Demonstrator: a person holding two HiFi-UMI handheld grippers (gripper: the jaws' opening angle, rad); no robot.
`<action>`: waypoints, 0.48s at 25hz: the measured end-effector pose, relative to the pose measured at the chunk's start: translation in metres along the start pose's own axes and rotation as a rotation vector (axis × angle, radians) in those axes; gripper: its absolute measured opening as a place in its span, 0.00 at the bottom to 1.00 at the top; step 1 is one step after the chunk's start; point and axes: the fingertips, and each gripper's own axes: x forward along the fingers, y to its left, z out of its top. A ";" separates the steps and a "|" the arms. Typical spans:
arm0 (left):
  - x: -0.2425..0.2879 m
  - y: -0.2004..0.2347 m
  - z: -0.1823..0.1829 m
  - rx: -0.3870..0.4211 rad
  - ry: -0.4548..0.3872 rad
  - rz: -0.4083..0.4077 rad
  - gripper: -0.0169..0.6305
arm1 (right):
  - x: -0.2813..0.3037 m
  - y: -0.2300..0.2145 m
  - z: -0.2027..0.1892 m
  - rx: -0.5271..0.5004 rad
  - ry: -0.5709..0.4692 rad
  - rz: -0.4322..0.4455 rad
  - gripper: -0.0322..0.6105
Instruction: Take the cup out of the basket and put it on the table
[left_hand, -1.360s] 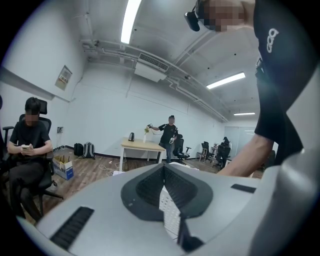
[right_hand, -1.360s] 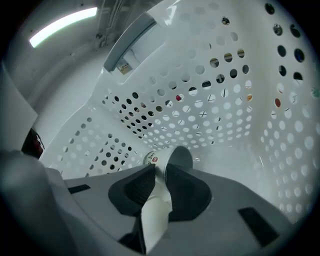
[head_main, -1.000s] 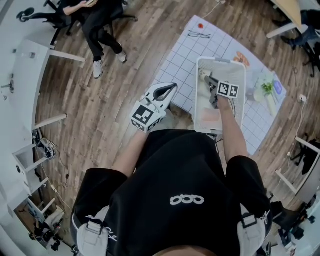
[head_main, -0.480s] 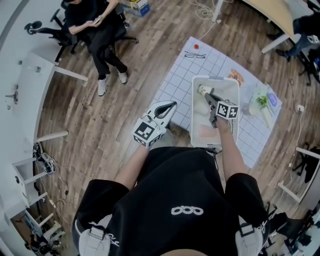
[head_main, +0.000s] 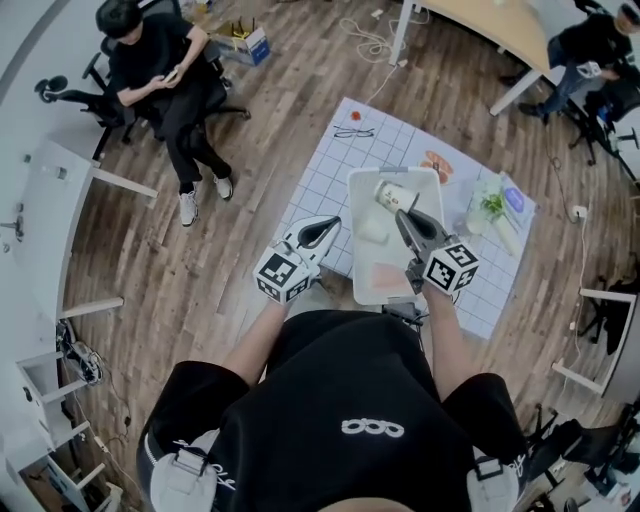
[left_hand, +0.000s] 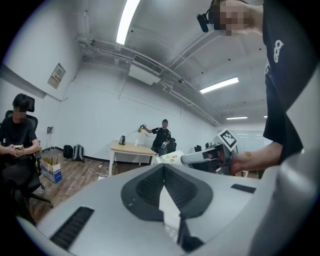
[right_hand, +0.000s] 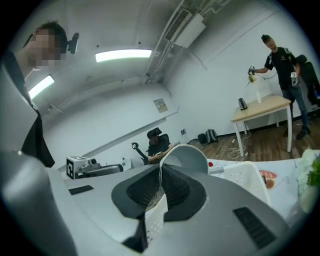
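A white paper cup hangs on its side above the white basket, its rim pinched between the jaws of my right gripper. In the right gripper view the cup's rim sits in the shut jaws, mouth turned left, with the basket below at the right. My left gripper is shut and empty, left of the basket over the gridded white table. The left gripper view shows its jaws closed, with the cup and right gripper beyond them.
In the basket lie a pink item and a small white item. On the table are glasses, a green plant and a blue-topped item. A seated person is far left; a wooden table stands behind.
My right gripper has risen out of the basket with the cup in its jaws and rolled. The left gripper has shifted slightly and stays shut.
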 end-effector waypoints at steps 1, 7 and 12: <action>0.003 -0.003 0.001 0.003 0.000 -0.007 0.04 | -0.009 0.006 0.006 -0.010 -0.014 -0.002 0.10; 0.026 -0.016 0.008 0.011 -0.013 -0.053 0.04 | -0.040 0.010 0.011 -0.054 -0.032 -0.045 0.10; 0.041 -0.028 0.010 0.024 -0.012 -0.096 0.04 | -0.046 0.009 0.004 -0.059 -0.033 -0.055 0.10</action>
